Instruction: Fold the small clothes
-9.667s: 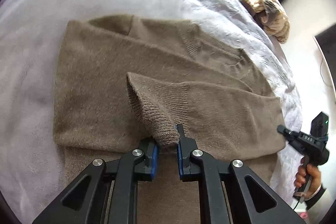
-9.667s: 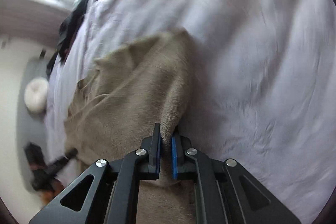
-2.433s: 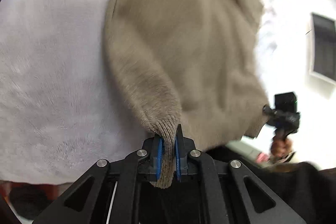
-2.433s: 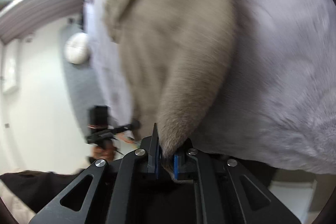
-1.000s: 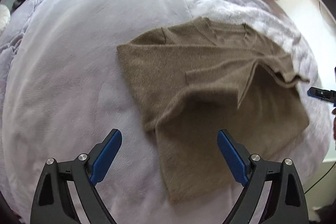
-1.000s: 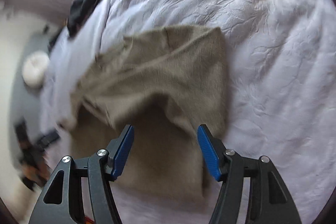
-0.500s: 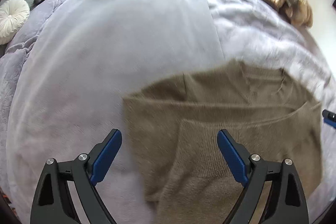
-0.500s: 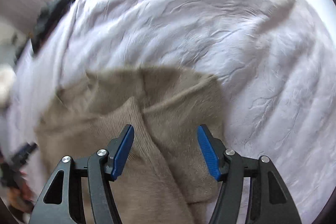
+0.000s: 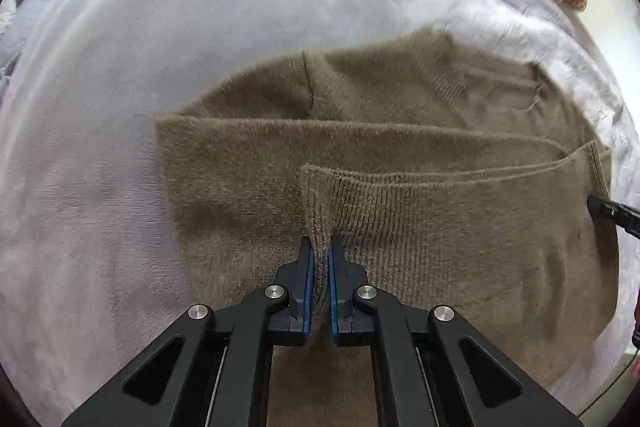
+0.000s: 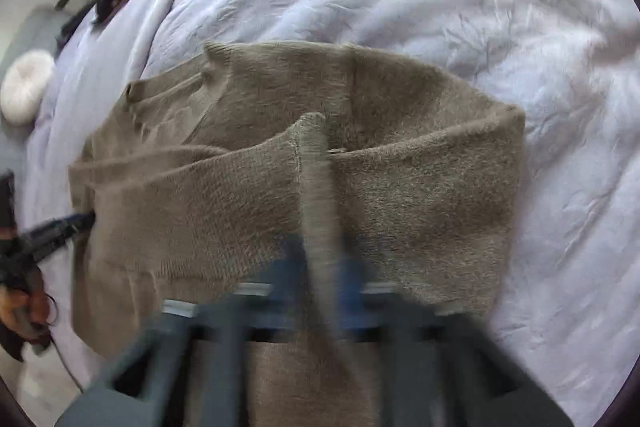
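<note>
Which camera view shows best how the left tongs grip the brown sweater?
The left wrist view. It is sharp: the left tongs are shut on a ribbed edge of the brown sweater on the lilac bedcover. The right wrist view shows only their tips at the sweater's left edge, small, and is blurred.

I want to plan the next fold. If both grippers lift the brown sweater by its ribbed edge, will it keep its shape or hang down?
The brown sweater will probably sag: its knit already bunches into a soft ridge where the left gripper and the right gripper pinch it. It looks light and fuzzy, so it should cling to the bedcover rather than slide.
</note>
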